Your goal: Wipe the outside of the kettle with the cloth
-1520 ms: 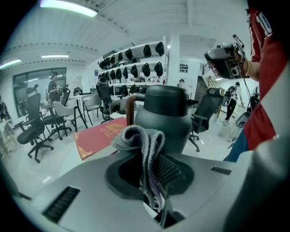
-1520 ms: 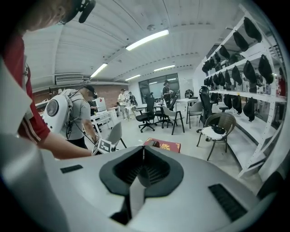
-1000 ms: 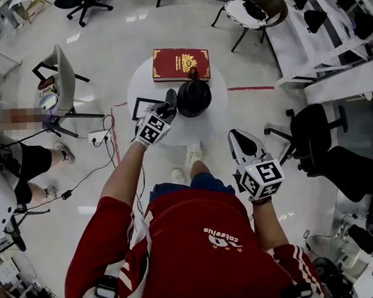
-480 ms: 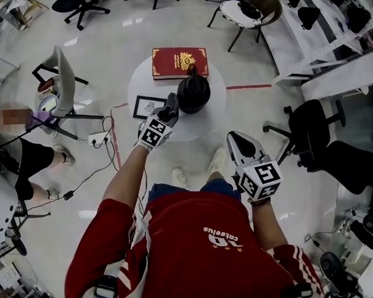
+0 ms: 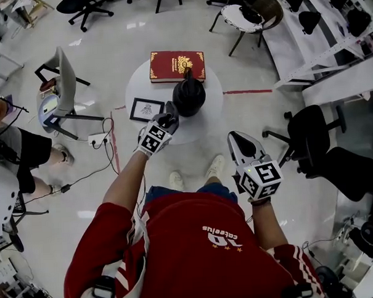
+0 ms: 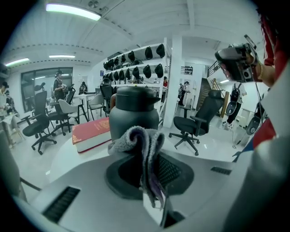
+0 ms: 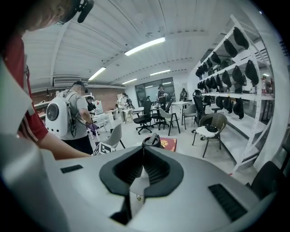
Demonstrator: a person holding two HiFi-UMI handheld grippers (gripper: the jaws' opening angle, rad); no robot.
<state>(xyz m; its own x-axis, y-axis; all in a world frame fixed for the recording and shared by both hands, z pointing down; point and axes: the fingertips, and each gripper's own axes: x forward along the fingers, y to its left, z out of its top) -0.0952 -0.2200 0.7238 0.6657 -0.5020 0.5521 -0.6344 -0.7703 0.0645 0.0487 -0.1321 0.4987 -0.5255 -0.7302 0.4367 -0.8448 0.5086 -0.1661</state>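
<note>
In the head view the cloth can't be made out, as it sits under the tip of the left gripper [image 5: 170, 110], just beside the kettle [image 5: 189, 96] on its near-left side. The left gripper view shows it plainly: the jaws are clamped on a grey cloth [image 6: 141, 144] that bunches up between them and covers the lower part of the kettle, so whether the cloth touches the kettle's wall can't be told. In the right gripper view only the kettle's top peeps over the jaws. The right gripper [image 5: 236, 139] hangs well apart from the kettle, nearer the person and off the table's edge, with its jaws closed together and nothing between them. The kettle stands upright near the middle of the round white table [image 5: 205, 123]. A red book [image 5: 170, 65] lies just behind the kettle, its front edge partly covered by the kettle's top. A small framed picture [image 5: 146, 109] lies to the left of the kettle. Well to the left of the kettle stand a grey chair [image 5: 61, 73] and a seated person [image 5: 23, 160], cut off by the picture's edge. A black office chair [image 5: 314, 136] stands well to the right.
</note>
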